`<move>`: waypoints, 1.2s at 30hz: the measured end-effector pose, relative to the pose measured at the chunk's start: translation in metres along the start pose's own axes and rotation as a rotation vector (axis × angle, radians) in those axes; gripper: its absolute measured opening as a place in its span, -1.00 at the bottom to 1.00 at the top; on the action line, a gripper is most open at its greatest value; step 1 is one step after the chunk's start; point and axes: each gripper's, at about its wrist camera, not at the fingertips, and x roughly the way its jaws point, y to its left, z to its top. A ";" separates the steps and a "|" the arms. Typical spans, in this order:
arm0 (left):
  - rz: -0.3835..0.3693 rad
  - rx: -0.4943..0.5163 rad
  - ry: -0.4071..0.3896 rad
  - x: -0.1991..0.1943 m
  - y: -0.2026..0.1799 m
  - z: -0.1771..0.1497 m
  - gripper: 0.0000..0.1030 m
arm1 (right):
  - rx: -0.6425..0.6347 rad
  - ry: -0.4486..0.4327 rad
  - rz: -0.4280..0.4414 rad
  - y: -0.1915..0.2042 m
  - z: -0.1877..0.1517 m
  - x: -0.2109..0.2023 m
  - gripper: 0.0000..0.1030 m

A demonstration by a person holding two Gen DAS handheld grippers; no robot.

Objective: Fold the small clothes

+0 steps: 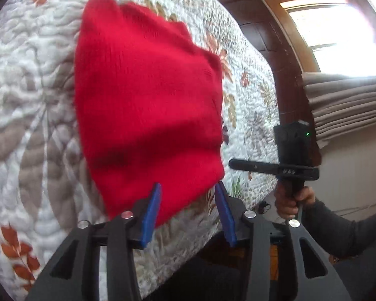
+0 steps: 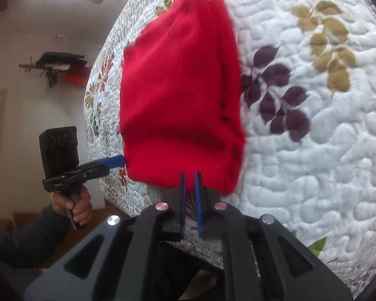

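Because the red knitted garment (image 1: 148, 95) lies flat on the quilted bedspread (image 1: 25, 80) near the edge of the bed, you can reach its near hem from where you stand, with one tool on each side. Your left gripper (image 1: 188, 212) has its blue fingers (image 1: 150, 215) wide apart, and the corner of the hem sits between them but is not pinched, so it looks ready either to take the cloth or to leave it. Your right gripper (image 2: 190, 200) has its jaws nearly closed with only a thin gap, and the tips meet the ribbed hem; I cannot tell surely if some cloth is caught there. The garment (image 2: 180, 95) seems already folded once, because thick layered edges show on its right side in the right wrist view. I judge that you hold both tools at the same hem so that both corners can be lifted together and the fold stays straight. In each view the other tool shows, held by a hand (image 2: 74, 205) in a dark sleeve (image 2: 20, 240).
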 end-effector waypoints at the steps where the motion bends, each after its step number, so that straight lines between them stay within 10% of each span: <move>1: 0.018 -0.032 0.011 0.007 0.007 -0.002 -0.13 | 0.008 0.012 -0.012 -0.002 -0.002 0.009 -0.76; 6: 0.050 -0.168 0.010 0.018 0.023 -0.010 -0.04 | 0.041 0.049 -0.107 -0.001 -0.004 0.028 -0.89; 8: 0.100 -0.171 0.000 0.003 0.004 -0.015 0.30 | 0.017 0.025 -0.178 0.021 -0.004 0.014 -0.58; 10: 0.195 -0.160 -0.034 -0.023 -0.026 -0.024 0.46 | -0.053 -0.020 -0.316 0.055 -0.013 -0.011 0.15; 12: 0.283 -0.154 -0.074 -0.056 -0.063 -0.035 0.82 | -0.130 -0.079 -0.441 0.099 -0.025 -0.041 0.51; 15: 0.372 -0.146 -0.121 -0.105 -0.120 -0.051 0.85 | -0.205 -0.141 -0.564 0.146 -0.045 -0.085 0.85; 23: 0.513 -0.058 -0.250 -0.190 -0.249 -0.075 0.89 | -0.267 -0.309 -0.681 0.260 -0.090 -0.183 0.94; 36: 0.510 -0.018 -0.275 -0.216 -0.296 -0.094 0.89 | -0.239 -0.338 -0.727 0.314 -0.119 -0.219 0.94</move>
